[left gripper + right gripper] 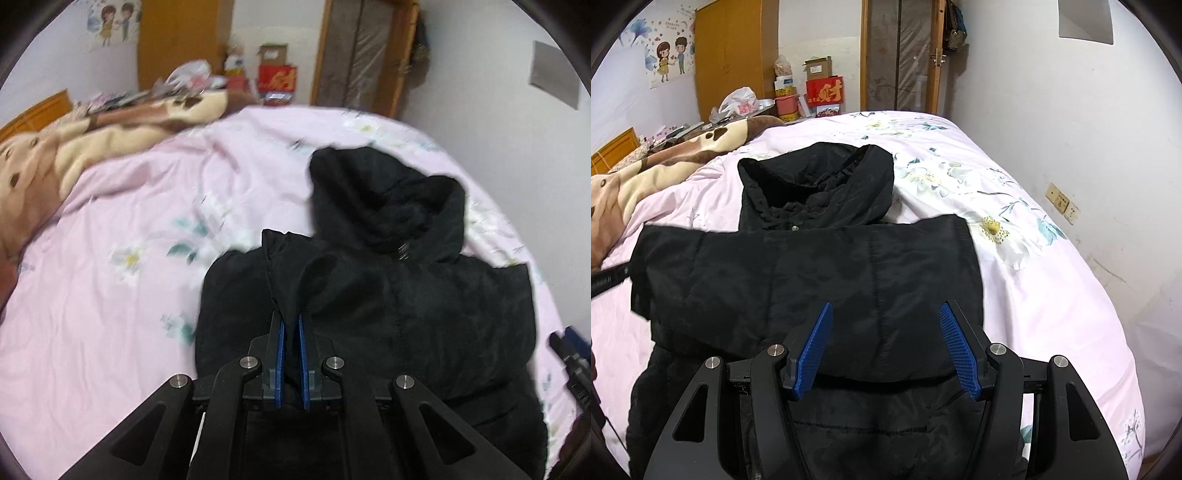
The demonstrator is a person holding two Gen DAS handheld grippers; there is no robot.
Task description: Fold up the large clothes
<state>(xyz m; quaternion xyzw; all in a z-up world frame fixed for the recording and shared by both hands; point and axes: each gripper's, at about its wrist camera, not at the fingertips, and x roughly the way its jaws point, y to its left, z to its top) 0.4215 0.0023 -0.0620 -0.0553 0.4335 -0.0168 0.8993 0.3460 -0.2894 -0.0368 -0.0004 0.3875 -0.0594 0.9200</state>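
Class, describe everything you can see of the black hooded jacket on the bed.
The black hooded padded jacket lies on the pink floral bedsheet, hood spread flat toward the far end. Its fabric looks matte and quilted, with stitched seams. The body is folded across itself. The left tongs are shut on a pinched-up fold; the right tongs hover open above it.

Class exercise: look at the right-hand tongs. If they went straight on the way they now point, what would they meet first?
Most likely the black coat. The right tongs stand open and empty, angled down over its folded-over panel, which fills the gap between the blue pads. How far above the fabric they hang is unclear.
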